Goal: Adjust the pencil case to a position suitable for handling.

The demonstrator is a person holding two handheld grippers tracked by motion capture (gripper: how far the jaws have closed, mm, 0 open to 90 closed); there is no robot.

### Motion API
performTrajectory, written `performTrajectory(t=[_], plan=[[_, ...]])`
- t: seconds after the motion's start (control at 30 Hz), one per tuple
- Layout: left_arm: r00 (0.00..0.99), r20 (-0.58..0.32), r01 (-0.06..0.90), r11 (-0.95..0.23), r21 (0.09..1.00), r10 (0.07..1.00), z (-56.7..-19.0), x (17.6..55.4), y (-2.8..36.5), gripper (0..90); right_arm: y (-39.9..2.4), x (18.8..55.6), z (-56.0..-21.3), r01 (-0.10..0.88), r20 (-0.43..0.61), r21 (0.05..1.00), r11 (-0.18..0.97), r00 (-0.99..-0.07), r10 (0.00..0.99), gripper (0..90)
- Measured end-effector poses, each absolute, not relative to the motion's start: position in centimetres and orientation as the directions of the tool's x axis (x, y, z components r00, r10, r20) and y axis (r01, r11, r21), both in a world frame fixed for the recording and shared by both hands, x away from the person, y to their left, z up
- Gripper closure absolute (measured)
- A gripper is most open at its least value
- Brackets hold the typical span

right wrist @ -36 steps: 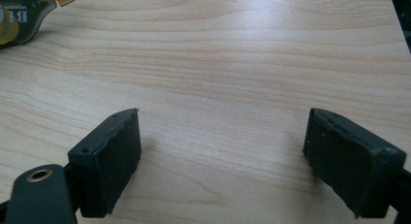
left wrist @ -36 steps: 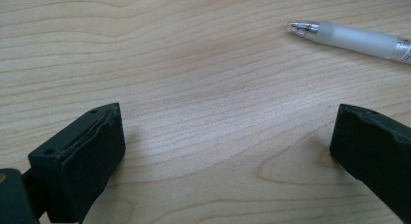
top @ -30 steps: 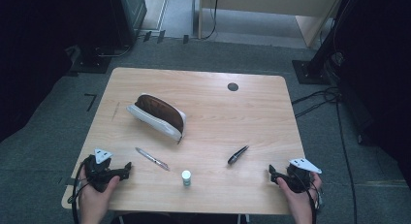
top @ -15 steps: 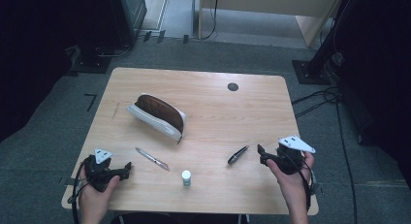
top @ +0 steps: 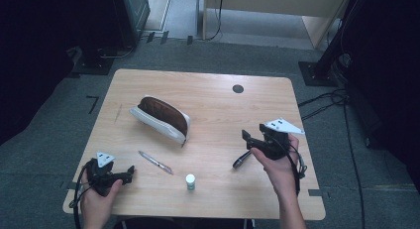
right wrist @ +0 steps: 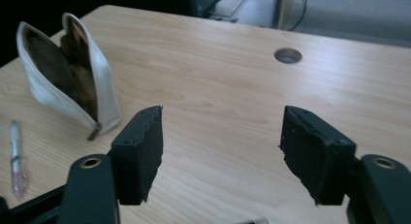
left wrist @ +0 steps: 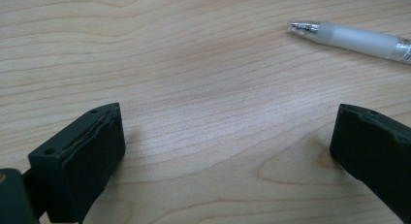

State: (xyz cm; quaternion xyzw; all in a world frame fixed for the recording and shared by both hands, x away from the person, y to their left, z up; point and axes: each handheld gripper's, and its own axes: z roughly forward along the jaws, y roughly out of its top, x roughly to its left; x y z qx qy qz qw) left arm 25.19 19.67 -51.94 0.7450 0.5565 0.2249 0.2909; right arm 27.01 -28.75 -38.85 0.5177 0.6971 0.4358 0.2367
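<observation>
While the left tool (top: 130, 170) is held low at the near left corner of the worktop (top: 213, 105), its jaws are spread wide and nothing is gripped or touched between them; in the left gripper view only bare wood lies in the gap. The right tool (top: 246, 138) is carried above the right part of the worktop, and its jaws have just been closing, yet they are seen apart with nothing between them.

The worktop is made of pale wood with a fine wavy grain, rounded corners and a small dark round hole (top: 238, 88) toward its far edge. An open pencil case (top: 161, 118) of white fabric with a brown lining is set left of centre, long and boat-shaped, its mouth gaping upward. Nearer the person, a translucent pen (top: 155, 162) with a metal tip is laid flat; its long axis runs diagonally from far left to near right. A small white bottle with a green band (top: 190, 182) stands upright near the front edge, just right of that pen.

The thing nearest the right tool is a dark pen (top: 240, 159), slim and glossy. It is laid flat on the wood just below and in front of the tool's jaws, clear of them, and its long axis is slanted from near left to far right. Which end is the tip cannot be told.
</observation>
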Motion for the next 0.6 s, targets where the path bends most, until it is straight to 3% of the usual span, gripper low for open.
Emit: performTrajectory(t=[0.6], plan=[[0.280,0.012,0.698,-0.212,0.684,0.960,-51.9,25.2,19.7,0.0,-20.4,31.9,-36.7,0.468,0.106,0.866,0.180,-0.522,0.846,39.1]])
